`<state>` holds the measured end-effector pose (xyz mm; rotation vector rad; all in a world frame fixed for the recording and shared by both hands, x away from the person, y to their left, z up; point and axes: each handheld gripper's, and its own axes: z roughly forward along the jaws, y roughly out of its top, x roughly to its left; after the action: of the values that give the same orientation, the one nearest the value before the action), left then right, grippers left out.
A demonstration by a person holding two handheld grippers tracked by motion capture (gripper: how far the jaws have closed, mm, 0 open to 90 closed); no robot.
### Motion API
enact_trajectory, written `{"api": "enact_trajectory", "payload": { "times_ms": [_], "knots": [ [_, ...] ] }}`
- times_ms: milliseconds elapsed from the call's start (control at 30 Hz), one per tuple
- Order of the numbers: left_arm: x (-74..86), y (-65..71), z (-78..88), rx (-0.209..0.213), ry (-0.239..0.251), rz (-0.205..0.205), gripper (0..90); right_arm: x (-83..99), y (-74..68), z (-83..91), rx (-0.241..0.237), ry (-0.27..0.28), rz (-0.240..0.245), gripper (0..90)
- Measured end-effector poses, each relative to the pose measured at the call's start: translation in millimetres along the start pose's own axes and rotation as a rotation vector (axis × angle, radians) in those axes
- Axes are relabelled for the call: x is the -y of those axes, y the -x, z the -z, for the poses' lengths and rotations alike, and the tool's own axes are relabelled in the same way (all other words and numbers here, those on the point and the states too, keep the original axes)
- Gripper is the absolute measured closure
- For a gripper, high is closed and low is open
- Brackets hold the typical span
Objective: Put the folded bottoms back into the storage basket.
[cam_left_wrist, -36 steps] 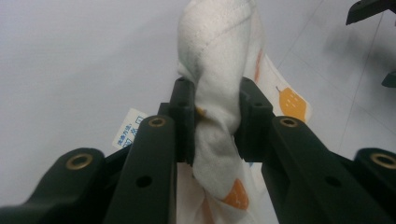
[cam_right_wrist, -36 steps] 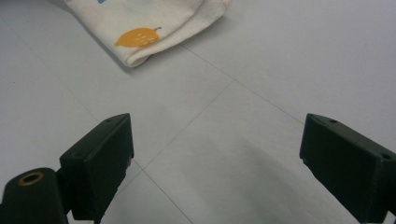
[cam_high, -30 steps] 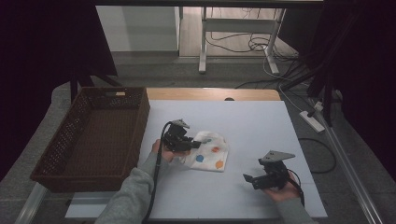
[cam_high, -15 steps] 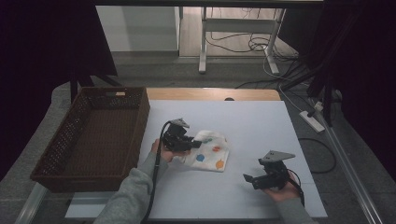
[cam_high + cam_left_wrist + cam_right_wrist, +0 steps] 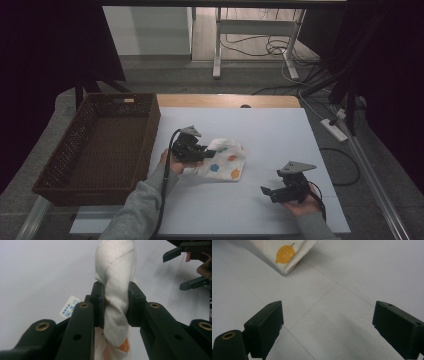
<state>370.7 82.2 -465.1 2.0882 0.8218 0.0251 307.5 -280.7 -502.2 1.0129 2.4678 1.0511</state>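
Cloth: lay on table, right of basket; position unchanged over last second.
Left claw: stayed clenched on bunched cloth edge.
Right claw: released, empty, parked near cloth corner.
Judgement: grip secured; lift or fold not yet begun.

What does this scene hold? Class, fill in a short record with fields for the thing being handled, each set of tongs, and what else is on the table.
Thing handled: white cloth with coloured fruit prints, bunched at one end
Left tongs: shut on the cloth
Right tongs: open, nothing between them, apart from the cloth
Container: brown basket at the table's left, nothing seen inside it
Surface: white table
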Motion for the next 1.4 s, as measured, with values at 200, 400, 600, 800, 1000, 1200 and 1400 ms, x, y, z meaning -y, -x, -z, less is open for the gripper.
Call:
{"api": "enact_trajectory", "payload": {
  "times_ms": [200,400,600,800,1000,1200,1400],
  "knots": [
    [0.5,2.3,4.2,-0.001,0.012,-0.002,71.1,0.0,0.0,-0.1,0.001,-0.001,0.0,9.8],
    [0.7,5.2,8.1,-0.001,0.019,-0.013,71.1,0.1,0.0,-0.2,0.001,-0.002,0.0,9.8],
    [0.9,7.8,13.3,-0.003,0.035,-0.02,71.1,0.1,0.0,-0.1,0.002,-0.002,0.0,9.9],
    [0.1,10.9,18.8,-0.005,0.051,-0.031,71.1,0.1,-0.1,-0.2,0.003,-0.003,0.001,9.8],
    [-1.1,14.1,21.0,-0.006,0.06,-0.04,71.1,0.1,-0.2,-0.2,0.004,-0.004,0.001,9.8],
    [-2.4,16.7,25.5,-0.007,0.068,-0.053,71.1,0.2,-0.1,-0.1,0.004,-0.004,0.001,9.9],
    [-3.2,18.7,29.4,-0.009,0.076,-0.057,71.1,0.2,-0.2,-0.1,0.005,-0.004,0.001,9.9]
  ]
}}
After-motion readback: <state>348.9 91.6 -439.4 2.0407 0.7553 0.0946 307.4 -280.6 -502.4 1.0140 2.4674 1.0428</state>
